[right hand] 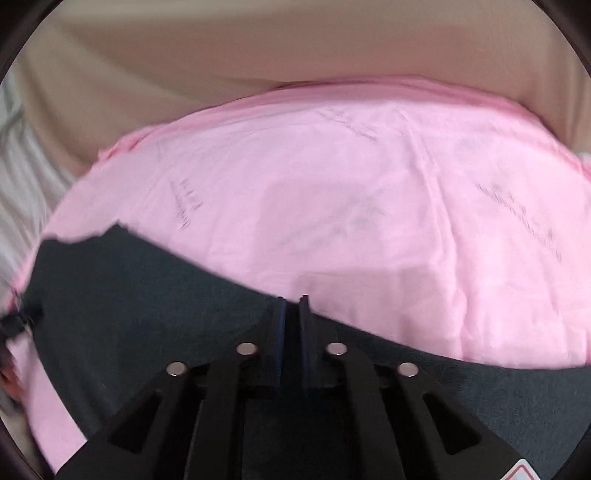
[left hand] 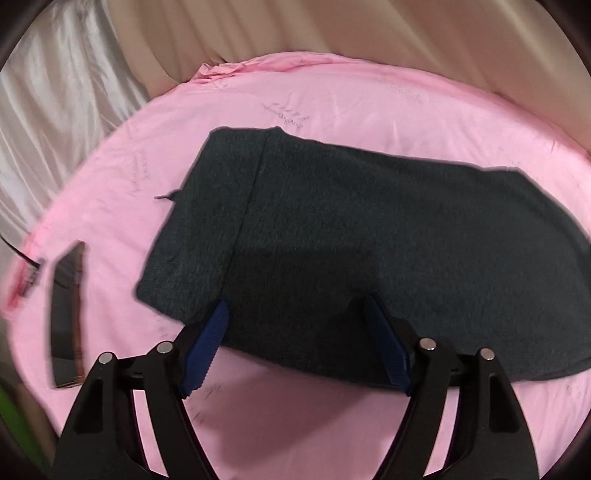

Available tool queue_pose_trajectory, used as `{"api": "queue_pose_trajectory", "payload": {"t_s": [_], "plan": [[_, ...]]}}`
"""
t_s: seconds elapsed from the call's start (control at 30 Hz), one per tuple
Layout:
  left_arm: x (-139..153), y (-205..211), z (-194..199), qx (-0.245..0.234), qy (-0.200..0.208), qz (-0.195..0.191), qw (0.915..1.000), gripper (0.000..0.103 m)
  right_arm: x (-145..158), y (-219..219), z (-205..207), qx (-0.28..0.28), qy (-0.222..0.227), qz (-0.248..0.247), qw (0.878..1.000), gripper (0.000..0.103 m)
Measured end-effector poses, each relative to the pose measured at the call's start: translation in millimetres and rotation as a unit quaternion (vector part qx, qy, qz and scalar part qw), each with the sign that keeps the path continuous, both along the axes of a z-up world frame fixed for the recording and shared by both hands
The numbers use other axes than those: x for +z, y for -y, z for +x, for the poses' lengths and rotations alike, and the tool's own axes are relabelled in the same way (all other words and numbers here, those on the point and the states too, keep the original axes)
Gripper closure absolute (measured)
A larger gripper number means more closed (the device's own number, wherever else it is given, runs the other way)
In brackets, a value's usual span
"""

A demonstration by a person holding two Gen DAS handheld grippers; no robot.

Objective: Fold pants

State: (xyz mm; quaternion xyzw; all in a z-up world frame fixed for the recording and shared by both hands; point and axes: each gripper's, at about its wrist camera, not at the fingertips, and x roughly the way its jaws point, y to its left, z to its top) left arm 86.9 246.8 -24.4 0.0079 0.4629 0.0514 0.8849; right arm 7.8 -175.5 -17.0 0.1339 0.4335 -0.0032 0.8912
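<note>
Pants lie flat on the pink sheet, seemingly part-folded; my left tongs hang spread over their near edge, my right tongs are pressed together at their far edge, so next I'd pinch both edges and fold.

Left wrist view: mounted behind the left tool, looking steeply down and forward, close over the dark pants on the pink sheet. Right wrist view: same mounting behind the right tool, nearer the cloth (heavily blurred). Both share pants, sheet and beige backdrop.
</note>
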Motion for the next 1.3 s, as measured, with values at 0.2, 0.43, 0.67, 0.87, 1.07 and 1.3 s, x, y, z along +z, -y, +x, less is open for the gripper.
{"api": "queue_pose_trajectory", "payload": {"t_s": [0.2, 0.43, 0.67, 0.87, 1.07, 1.3], "plan": [[2.3, 7.9, -1.1, 0.004, 0.003, 0.031, 0.9995, 0.028, -6.4, 7.0, -27.1, 0.018, -0.005, -0.068, 0.997, 0.103], [42.9, 35.4, -29.6, -0.002, 0.047, 0.052, 0.9975, 0.030, 12.8, 135.2, -154.2, -0.138, 0.029, -0.070, 0.988, 0.094], [73.3, 136.0, -35.3, -0.101, 0.081, 0.018, 0.9914, 0.019, 7.6, 296.9, -282.9, -0.354, 0.032, -0.022, 0.934, 0.083], [25.1, 197.5, -14.1, -0.127, 0.018, 0.039, 0.9910, 0.019, -14.0, 314.5, -299.2, -0.340, 0.034, 0.035, 0.939, 0.063], [-4.4, 161.6, -10.3, -0.081, -0.018, 0.034, 0.9959, 0.017, -10.6, 291.4, -294.6, -0.314, 0.009, -0.003, 0.949, 0.065], [-3.9, 157.5, -20.7, -0.079, -0.011, 0.055, 0.9954, 0.017, 10.7, 296.7, -288.0, -0.298, 0.017, -0.065, 0.952, 0.098]]}}
